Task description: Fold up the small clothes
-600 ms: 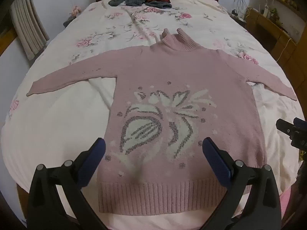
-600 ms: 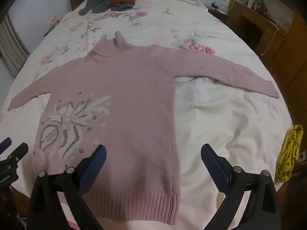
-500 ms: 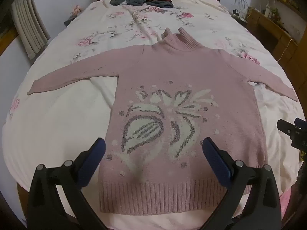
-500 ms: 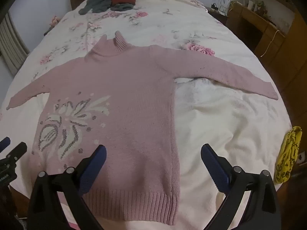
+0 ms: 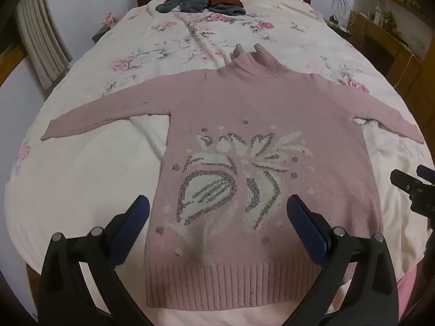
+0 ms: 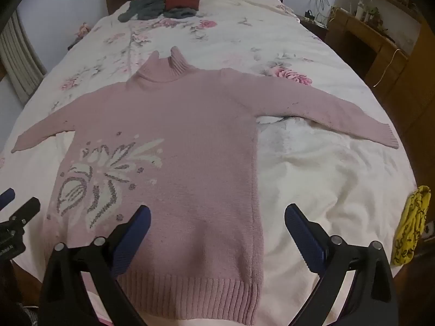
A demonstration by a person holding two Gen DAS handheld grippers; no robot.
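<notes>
From the left wrist view, a pink sweater [image 5: 261, 125] lies flat and face up on the bed [image 5: 81, 184], both sleeves spread out to the sides, its turtleneck collar pointing toward the headboard and its ribbed hem nearest the camera. A white and grey leaf pattern covers its lower front. The left gripper [image 5: 217, 217] hovers above the hem with its jaws wide apart, holding nothing. A pile of grey and red clothes [image 5: 201, 0] sits at the far end of the bed.

From the right wrist view, the right gripper [image 6: 217, 225] hangs over the sweater's lower right side, jaws likewise spread and empty. A yellow patterned cloth [image 6: 412, 225] lies at the bed's right edge, well apart from the sweater.
</notes>
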